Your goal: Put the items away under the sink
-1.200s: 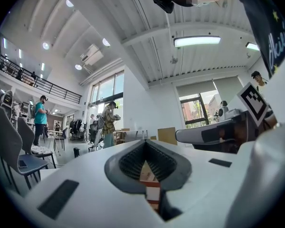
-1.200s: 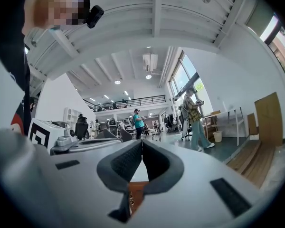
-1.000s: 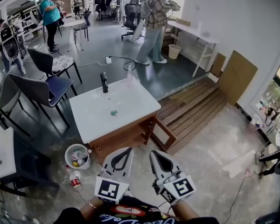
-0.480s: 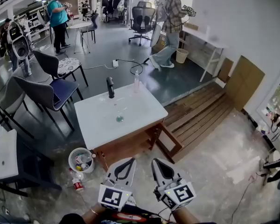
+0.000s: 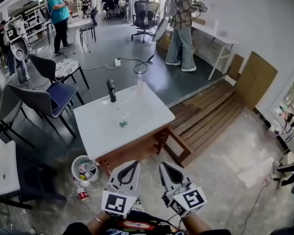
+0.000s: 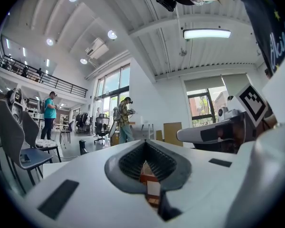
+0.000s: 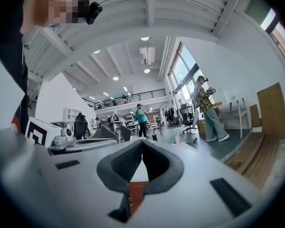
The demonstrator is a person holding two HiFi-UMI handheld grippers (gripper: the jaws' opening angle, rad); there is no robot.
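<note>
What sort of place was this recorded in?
Probably an open-plan office or lab workspace, not a home: a freestanding sink cabinet stands on a bare concrete floor, with office chairs and white desks behind it, and a railed mezzanine overhead.

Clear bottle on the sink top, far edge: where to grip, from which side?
Grip the clear bottle around its body, about mid-height, jaws level, coming in from the near right over the sink top. It stands upright and slender, so a side pinch fits. The black faucet stands apart on its left, so that side is likely tighter.
</note>
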